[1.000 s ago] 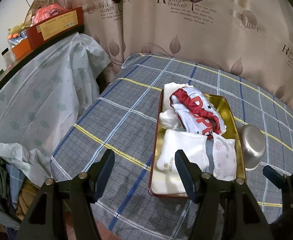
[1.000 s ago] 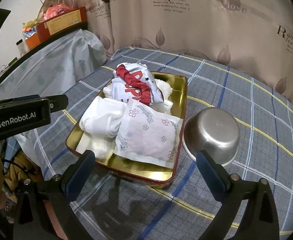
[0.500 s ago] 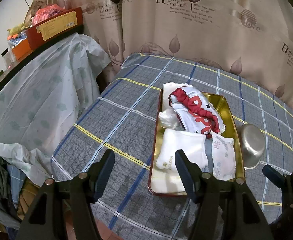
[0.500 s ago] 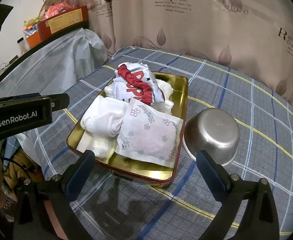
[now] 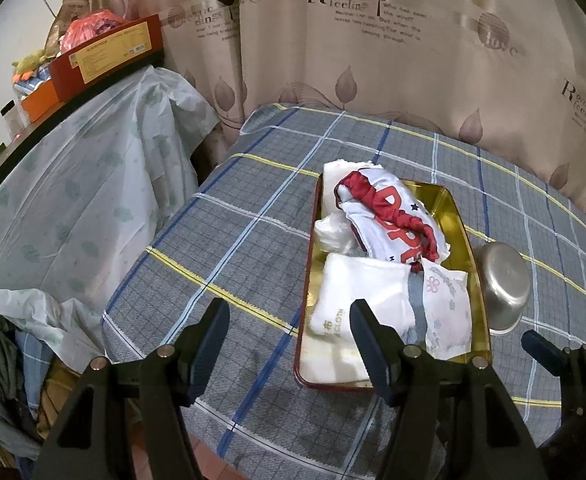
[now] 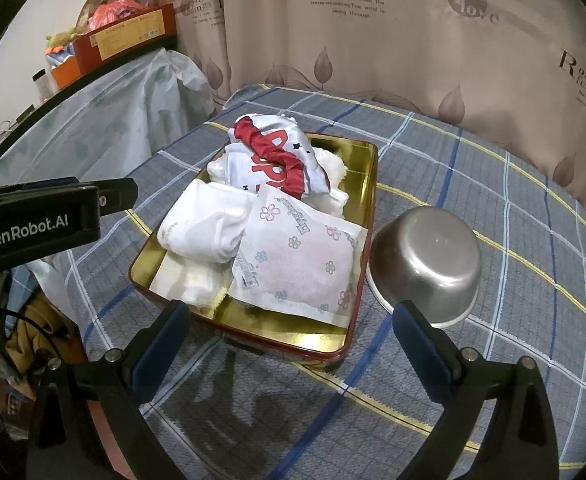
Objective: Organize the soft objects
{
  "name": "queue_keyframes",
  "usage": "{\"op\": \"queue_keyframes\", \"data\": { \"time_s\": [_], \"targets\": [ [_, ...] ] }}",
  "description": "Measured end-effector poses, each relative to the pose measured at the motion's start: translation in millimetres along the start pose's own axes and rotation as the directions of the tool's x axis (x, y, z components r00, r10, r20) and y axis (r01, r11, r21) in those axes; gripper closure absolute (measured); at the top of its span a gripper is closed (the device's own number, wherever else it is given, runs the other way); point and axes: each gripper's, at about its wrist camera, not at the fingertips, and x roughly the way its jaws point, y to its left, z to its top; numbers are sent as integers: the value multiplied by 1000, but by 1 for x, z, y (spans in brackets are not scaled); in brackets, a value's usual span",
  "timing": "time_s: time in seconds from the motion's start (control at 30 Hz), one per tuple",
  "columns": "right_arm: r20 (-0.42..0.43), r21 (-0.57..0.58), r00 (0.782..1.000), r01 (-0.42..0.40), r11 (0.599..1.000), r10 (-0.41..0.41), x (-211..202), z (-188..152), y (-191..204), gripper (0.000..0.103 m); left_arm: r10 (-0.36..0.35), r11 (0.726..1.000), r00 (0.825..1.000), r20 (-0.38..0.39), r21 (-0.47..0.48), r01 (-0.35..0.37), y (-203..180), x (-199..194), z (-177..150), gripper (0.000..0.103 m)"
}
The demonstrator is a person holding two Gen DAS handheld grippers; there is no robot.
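A gold tray [image 6: 367,168] [image 5: 455,208] with a red rim sits on the checked table. It holds a white and red garment [image 6: 277,160] [image 5: 389,216], a white folded cloth [image 6: 209,226] [image 5: 357,292], a flowered soft pack [image 6: 297,252] [image 5: 447,312] and more white cloth beneath. My left gripper [image 5: 289,330] is open and empty, over the table's front edge just left of the tray. My right gripper [image 6: 289,326] is open and empty, in front of the tray's near end. The left gripper's body shows in the right wrist view [image 6: 45,220].
An upturned steel bowl [image 6: 427,260] [image 5: 503,280] stands right of the tray. A plastic-covered shelf [image 5: 73,184] with boxes lies to the left. A curtain [image 5: 373,40] hangs behind the table. The checked tablecloth [image 5: 233,240] stretches left of the tray.
Both grippers have drawn slightly back and up; the tray contents have not moved. Both stay open.
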Motion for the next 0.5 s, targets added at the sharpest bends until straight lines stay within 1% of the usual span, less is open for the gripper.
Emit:
{"op": "queue_keyframes", "data": {
  "time_s": [0.5],
  "targets": [
    [-6,0,1000,2,1000,-2,1,-3,-1,2,-1,1000,1000,-8,6,1,0,1,1,39]
  ]
}}
